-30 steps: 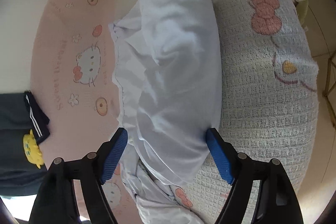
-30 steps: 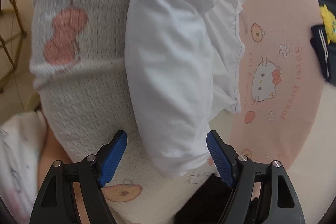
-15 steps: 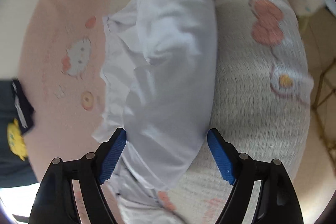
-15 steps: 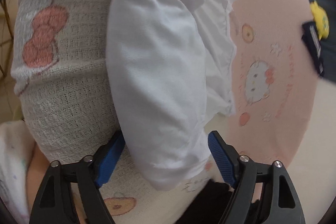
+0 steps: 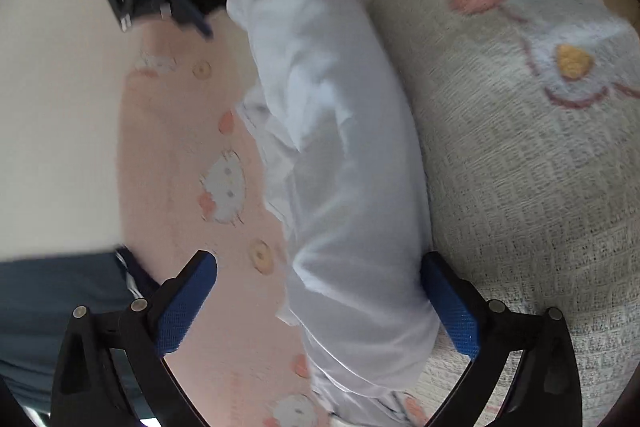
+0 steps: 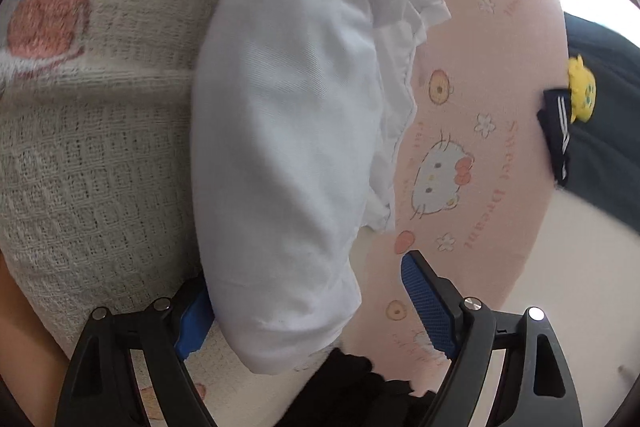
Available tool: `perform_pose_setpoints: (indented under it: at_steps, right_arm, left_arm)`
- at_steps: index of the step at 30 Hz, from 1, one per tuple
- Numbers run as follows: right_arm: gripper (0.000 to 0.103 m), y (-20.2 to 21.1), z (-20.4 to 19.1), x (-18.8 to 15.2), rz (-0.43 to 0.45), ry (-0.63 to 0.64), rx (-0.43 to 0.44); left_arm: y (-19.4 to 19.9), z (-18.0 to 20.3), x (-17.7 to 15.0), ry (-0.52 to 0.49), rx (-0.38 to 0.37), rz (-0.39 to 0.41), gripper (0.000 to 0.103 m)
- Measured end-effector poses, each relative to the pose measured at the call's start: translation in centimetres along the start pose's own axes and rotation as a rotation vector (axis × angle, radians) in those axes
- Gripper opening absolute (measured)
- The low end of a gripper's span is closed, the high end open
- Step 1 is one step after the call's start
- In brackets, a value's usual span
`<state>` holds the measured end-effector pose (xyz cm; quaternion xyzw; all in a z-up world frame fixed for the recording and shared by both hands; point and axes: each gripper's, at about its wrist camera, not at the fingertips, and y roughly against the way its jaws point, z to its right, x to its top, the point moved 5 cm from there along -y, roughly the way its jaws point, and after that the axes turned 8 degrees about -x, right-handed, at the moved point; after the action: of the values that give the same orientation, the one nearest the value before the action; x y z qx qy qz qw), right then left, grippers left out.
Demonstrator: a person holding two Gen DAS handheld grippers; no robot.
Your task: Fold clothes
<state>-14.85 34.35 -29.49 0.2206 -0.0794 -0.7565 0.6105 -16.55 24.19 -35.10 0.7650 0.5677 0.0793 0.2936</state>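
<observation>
Left gripper (image 5: 318,303) jaws have just been opening; now wide, straddling the white garment (image 5: 340,167), not clamping. Right gripper (image 6: 306,305) also open around the other end. The garment lies rolled along the pink sheet (image 5: 176,155) edge beside the knit blanket (image 5: 520,187). Looks light, limp, slippery; pinch through all layers at the ends.

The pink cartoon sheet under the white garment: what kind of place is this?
Probably a bedroom, on a bed: the pink cartoon sheet covers it, with a knitted blanket beside the white garment.

left hand-held gripper (image 5: 318,301) jaws just opened wide; right hand-held gripper (image 6: 304,303) also spread.
</observation>
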Motion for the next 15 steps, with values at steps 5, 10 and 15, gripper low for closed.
perform_pose_setpoints:
  at_steps: [5, 10, 15]
  right_arm:
    - [0.068, 0.0, 0.2, -0.4, 0.011, -0.041, 0.075]
    - [0.044, 0.4, -1.2, -0.6, 0.036, 0.002, 0.096]
    - [0.040, 1.0, -1.8, -0.7, 0.041, -0.002, 0.111]
  left_arm:
    - [-2.1, -2.6, -0.2, 0.205, -0.226, -0.057, 0.103]
    - [-1.5, -2.1, 0.1, 0.144, -0.339, 0.001, 0.089]
    - [-2.4, -3.3, -0.5, 0.340, -0.609, -0.070, 0.059]
